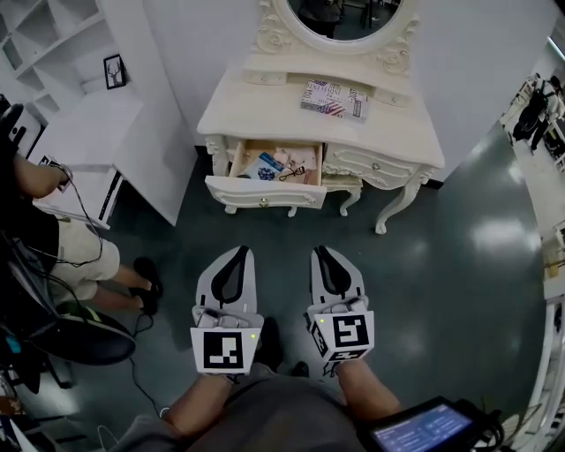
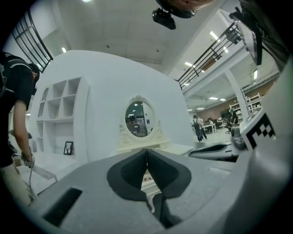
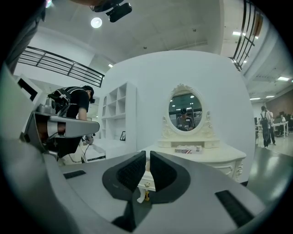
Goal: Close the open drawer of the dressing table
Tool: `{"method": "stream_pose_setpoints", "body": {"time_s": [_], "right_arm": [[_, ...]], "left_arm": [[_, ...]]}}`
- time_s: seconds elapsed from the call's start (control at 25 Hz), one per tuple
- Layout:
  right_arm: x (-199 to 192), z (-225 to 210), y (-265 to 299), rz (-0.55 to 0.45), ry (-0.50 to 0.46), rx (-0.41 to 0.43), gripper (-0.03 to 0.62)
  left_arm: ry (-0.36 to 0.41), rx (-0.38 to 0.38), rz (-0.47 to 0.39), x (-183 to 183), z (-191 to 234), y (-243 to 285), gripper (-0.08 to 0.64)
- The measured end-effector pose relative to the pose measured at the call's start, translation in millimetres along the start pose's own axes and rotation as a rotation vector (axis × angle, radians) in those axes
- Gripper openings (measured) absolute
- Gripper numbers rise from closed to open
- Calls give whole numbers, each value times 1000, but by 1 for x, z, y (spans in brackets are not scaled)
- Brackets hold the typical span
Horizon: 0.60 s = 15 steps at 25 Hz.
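Dark glossy floor (image 1: 441, 265) fills most of the head view, and the cream dressing table (image 1: 265, 110) sits at the far end against a white wall, with an oval mirror (image 1: 344, 18) on top. Its left drawer (image 1: 265, 190) is pulled right out, front panel hanging over the floor. You can see scissors (image 1: 294, 173) and a blue card (image 1: 269, 166) lying inside. A flag-print box (image 1: 334, 99) lies on the tabletop toward the back.

Both grippers are held low and level, side by side, pointing at the table and well short of it. Left gripper (image 1: 240, 252) has its fingers pressed together at the tips, holding nothing. Right gripper (image 1: 320, 252) is nearly the same, with only a thin slit between the pads and nothing in it. It lines up roughly with the drawer's gold knob in its own view.

Only open floor lies between the grippers and the drawer. Off to the left is a seated person (image 1: 53, 247), whose black shoes (image 1: 146, 282) stick out toward the middle, plus a cable (image 1: 137, 371) trailing on the floor. White shelves (image 1: 53, 35) with a small framed picture (image 1: 115, 71) stand left of the table. A lit tablet (image 1: 424, 428) sits at bottom right.
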State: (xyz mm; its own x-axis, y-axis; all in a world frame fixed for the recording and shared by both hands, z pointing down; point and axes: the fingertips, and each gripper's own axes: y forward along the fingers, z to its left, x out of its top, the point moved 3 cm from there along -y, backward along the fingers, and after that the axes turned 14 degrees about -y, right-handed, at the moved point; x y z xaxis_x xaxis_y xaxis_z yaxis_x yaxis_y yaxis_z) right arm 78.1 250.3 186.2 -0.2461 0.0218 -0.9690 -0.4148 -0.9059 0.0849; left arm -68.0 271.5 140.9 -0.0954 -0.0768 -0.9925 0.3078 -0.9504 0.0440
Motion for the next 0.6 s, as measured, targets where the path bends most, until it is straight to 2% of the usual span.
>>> {"method": "stream_pose_setpoints", "body": {"time_s": [0.32,0.6], "right_arm": [[22,-4,51,-21,-41,-59,15],[33,-12,67,-18,-62,-92,15]], "left_arm": [[5,-49,-45,22,38,42,15],[-16,-75,-39,24,52,65,15]]}}
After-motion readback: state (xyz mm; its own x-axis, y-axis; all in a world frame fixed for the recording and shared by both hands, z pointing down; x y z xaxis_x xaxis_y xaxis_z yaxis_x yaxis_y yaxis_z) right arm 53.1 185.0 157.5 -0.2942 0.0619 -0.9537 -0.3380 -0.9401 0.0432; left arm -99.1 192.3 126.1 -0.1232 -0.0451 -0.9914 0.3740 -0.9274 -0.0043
